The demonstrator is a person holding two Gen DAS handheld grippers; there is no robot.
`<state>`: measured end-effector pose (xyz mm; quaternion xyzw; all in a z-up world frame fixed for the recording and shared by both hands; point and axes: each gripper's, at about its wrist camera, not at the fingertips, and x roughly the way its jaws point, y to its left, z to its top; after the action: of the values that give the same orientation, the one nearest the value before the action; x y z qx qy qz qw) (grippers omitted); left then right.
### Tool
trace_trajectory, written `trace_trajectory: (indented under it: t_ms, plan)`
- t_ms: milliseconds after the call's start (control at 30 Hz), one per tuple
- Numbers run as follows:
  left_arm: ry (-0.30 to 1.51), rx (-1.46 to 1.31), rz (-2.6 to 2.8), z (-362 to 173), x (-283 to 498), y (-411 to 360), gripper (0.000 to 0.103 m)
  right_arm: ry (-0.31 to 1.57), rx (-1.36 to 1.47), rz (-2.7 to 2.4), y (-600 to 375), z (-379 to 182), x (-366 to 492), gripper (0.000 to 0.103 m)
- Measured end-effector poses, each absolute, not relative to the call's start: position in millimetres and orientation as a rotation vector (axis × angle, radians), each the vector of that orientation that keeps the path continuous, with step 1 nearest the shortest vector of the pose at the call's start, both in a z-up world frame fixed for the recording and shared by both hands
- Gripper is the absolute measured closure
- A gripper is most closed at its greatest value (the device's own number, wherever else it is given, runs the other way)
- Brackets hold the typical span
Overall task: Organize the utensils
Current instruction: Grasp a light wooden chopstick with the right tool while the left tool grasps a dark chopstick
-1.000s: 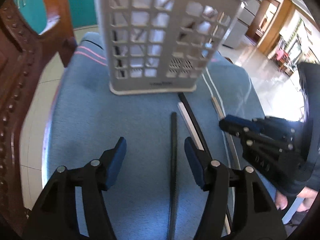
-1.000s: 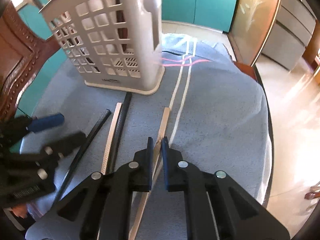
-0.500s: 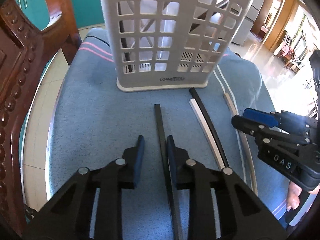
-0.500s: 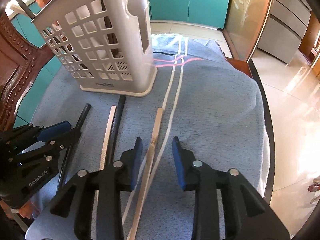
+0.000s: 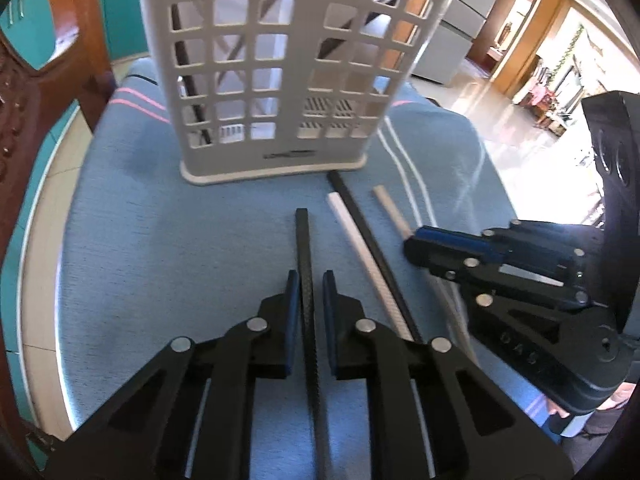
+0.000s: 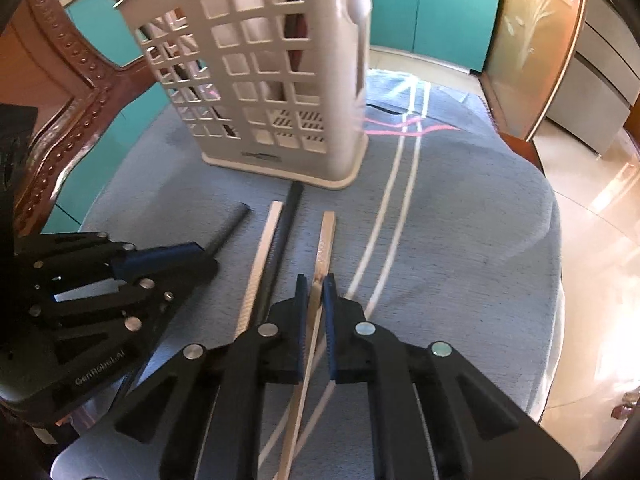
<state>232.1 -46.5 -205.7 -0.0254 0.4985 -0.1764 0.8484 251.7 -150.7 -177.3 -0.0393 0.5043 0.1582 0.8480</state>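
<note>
Left gripper [image 5: 308,290] closed on black chopstick [image 5: 303,240], right gripper [image 6: 316,294] on wooden chopstick [image 6: 325,240], both lengthwise toward caddy [image 5: 280,80].

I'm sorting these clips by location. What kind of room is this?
Probably a home dining or kitchen area: a cloth-covered table with a utensil holder, a carved wooden chair beside it, teal cabinets behind.

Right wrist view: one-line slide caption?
Right gripper jaws closed on a pale wooden chopstick lying on the blue cloth, the white plastic lattice utensil basket ahead.
</note>
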Motion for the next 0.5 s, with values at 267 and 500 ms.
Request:
trace_trajectory:
  t_ms: [267,500]
  plan:
    - [1.027,-0.029,-0.315,-211,243,-42,0.088,1.072,-0.108,0.280,-146,-177,256,0.088]
    - [1.004,0.038,-0.279,-211,254,-60,0.083,1.047,-0.152,0.226,-143,-181,253,0.072]
